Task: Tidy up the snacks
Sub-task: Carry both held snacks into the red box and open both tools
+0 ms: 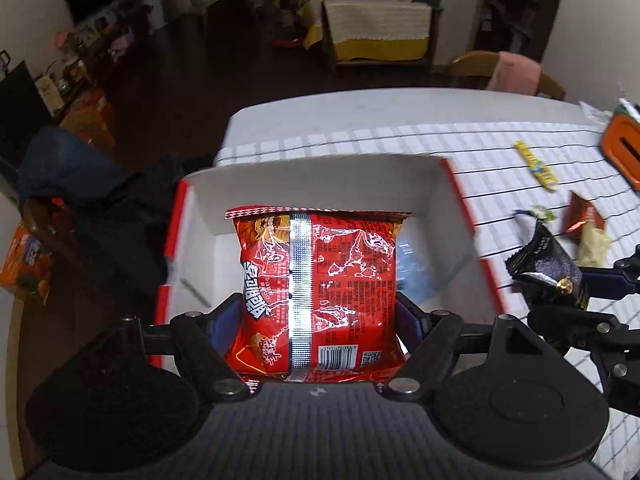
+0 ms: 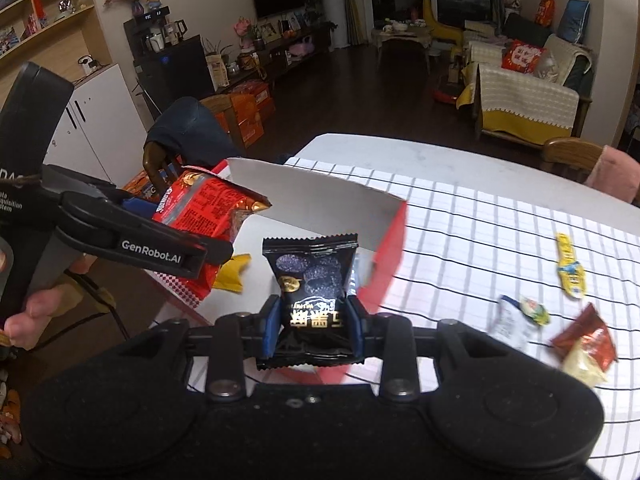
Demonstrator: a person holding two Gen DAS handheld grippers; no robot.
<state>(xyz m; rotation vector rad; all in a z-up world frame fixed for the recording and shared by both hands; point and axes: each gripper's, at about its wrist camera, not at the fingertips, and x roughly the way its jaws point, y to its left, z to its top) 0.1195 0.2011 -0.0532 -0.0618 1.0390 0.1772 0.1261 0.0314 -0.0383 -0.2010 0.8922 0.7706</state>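
My left gripper (image 1: 320,316) is shut on a red noodle packet (image 1: 320,280) and holds it over an open white box with red edges (image 1: 320,176). The same packet (image 2: 204,204) and left gripper (image 2: 180,248) show in the right wrist view, above the box (image 2: 312,200). My right gripper (image 2: 314,328) is shut on a small black snack packet (image 2: 312,276), held at the box's right side; the packet also shows in the left wrist view (image 1: 548,264). A yellow wrapper (image 2: 234,272) lies inside the box.
On the checked tablecloth (image 2: 480,248) right of the box lie a yellow packet (image 2: 570,272), a small white-green packet (image 2: 520,316) and a red and cream packet (image 2: 588,348). An orange object (image 1: 624,148) sits at the table's far right. Chairs stand around the table.
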